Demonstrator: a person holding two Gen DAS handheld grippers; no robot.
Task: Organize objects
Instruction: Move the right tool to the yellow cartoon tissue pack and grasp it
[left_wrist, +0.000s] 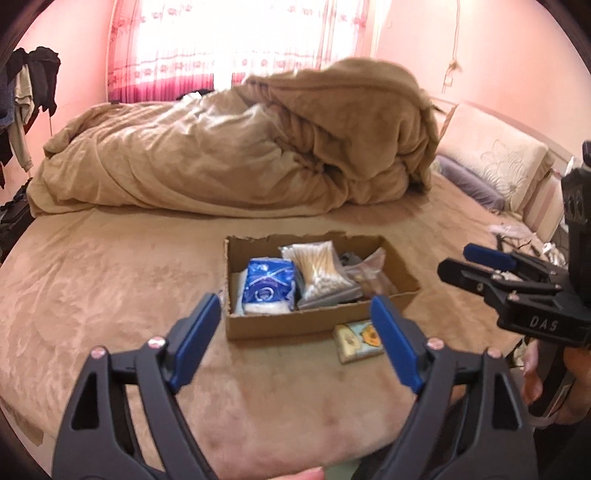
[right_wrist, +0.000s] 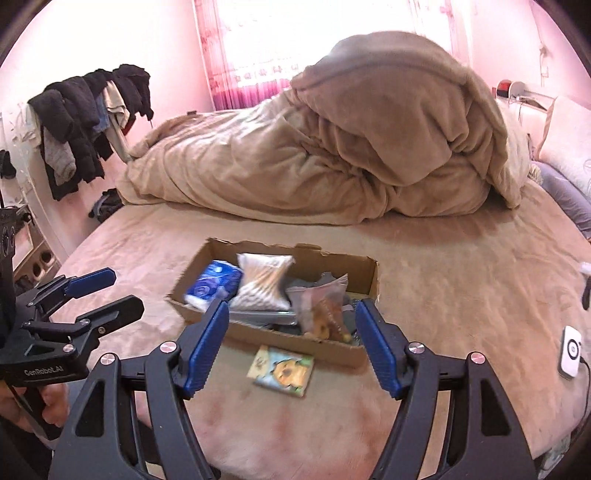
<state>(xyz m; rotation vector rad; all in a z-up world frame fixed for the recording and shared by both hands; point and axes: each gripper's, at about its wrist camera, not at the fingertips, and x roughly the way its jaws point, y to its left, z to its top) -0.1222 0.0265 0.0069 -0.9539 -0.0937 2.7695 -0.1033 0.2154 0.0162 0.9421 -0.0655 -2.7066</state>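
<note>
A shallow cardboard box (left_wrist: 288, 325) (right_wrist: 258, 334) lies on the tan bed. It holds a blue packet (left_wrist: 267, 284) (right_wrist: 214, 282), a bag of cotton swabs (left_wrist: 319, 267) (right_wrist: 264, 282) and a clear bag of small items (left_wrist: 365, 267) (right_wrist: 323, 310). A small flat illustrated packet (left_wrist: 356, 341) (right_wrist: 282, 371) lies on the bed just in front of the box. My left gripper (left_wrist: 295, 332) (right_wrist: 107, 291) is open and empty, short of the box. My right gripper (right_wrist: 291, 343) (left_wrist: 456, 260) is open and empty above the flat packet.
A heaped tan duvet (left_wrist: 240, 155) (right_wrist: 351, 147) covers the far half of the bed. Pillows (left_wrist: 495, 162) lie at the right. Clothes (right_wrist: 88, 114) hang on a rack at the left. A white device with a cable (right_wrist: 570, 350) lies at the right edge.
</note>
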